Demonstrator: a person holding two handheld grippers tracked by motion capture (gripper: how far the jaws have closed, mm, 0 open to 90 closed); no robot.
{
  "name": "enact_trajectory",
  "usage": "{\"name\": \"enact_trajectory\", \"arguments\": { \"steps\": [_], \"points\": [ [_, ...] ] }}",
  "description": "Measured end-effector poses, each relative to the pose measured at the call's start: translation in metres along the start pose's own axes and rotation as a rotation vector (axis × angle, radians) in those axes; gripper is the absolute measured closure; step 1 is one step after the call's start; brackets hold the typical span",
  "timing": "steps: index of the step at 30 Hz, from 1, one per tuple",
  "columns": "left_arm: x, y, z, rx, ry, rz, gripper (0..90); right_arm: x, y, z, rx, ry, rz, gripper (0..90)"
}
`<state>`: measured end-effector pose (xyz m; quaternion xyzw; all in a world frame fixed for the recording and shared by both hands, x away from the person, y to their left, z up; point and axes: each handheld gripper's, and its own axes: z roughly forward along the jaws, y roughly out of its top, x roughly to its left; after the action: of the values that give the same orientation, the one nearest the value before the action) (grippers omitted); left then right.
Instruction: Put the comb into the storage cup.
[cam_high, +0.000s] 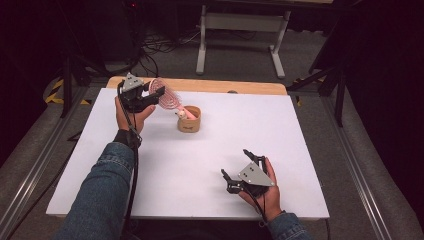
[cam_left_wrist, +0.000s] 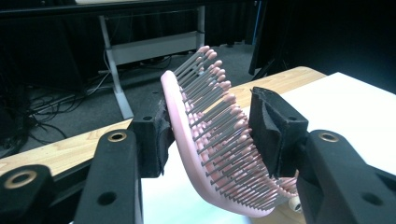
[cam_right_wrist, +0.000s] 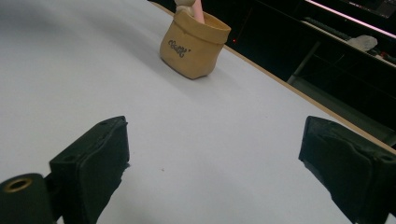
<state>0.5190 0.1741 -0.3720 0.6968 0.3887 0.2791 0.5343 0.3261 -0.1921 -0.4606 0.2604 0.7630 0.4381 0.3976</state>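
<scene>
A pink hairbrush (cam_high: 161, 92) leans up and to the left out of a small tan sack-shaped cup (cam_high: 189, 120) at the back of the white tabletop, its handle down in the cup. My left gripper (cam_high: 150, 98) holds the brush head. In the left gripper view one pad lies against the back of the hairbrush (cam_left_wrist: 205, 140) and the other meets the bristle tips, so the left gripper (cam_left_wrist: 210, 126) is shut on it. My right gripper (cam_high: 235, 162) rests open near the front right. In the right gripper view, the right gripper (cam_right_wrist: 215, 154) has bare table between its jaws, with the cup (cam_right_wrist: 194, 46) farther off.
A small pale thing (cam_high: 179, 113) pokes out at the cup's rim. The white tabletop (cam_high: 200, 165) has a wooden strip (cam_high: 225, 86) along its far edge. A white desk frame (cam_high: 240, 25) and cables stand on the floor behind.
</scene>
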Motion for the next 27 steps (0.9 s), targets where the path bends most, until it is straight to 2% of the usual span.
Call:
{"name": "enact_trajectory", "arguments": {
  "steps": [13, 22, 25, 27],
  "points": [
    [-0.0031, 0.0005, 0.0000, 0.005, 0.006, 0.018, 48.6, -0.0009, 0.0004, -0.0010, -0.005, -0.016, -0.008, 8.7],
    [-0.0048, 0.0002, -0.0026, 0.011, 0.024, 0.066, 44.6, -0.0021, 0.0004, -0.0024, -0.010, -0.024, -0.006, 9.4],
    [-0.0046, 0.0018, -0.0062, 0.005, 0.030, 0.090, 40.3, -0.0024, 0.0005, -0.0029, -0.011, -0.022, -0.003, 9.4],
    [-0.0039, 0.0024, -0.0085, -0.003, 0.037, 0.092, 38.1, -0.0027, 0.0005, -0.0033, -0.013, -0.021, -0.002, 9.4]
  ]
}}
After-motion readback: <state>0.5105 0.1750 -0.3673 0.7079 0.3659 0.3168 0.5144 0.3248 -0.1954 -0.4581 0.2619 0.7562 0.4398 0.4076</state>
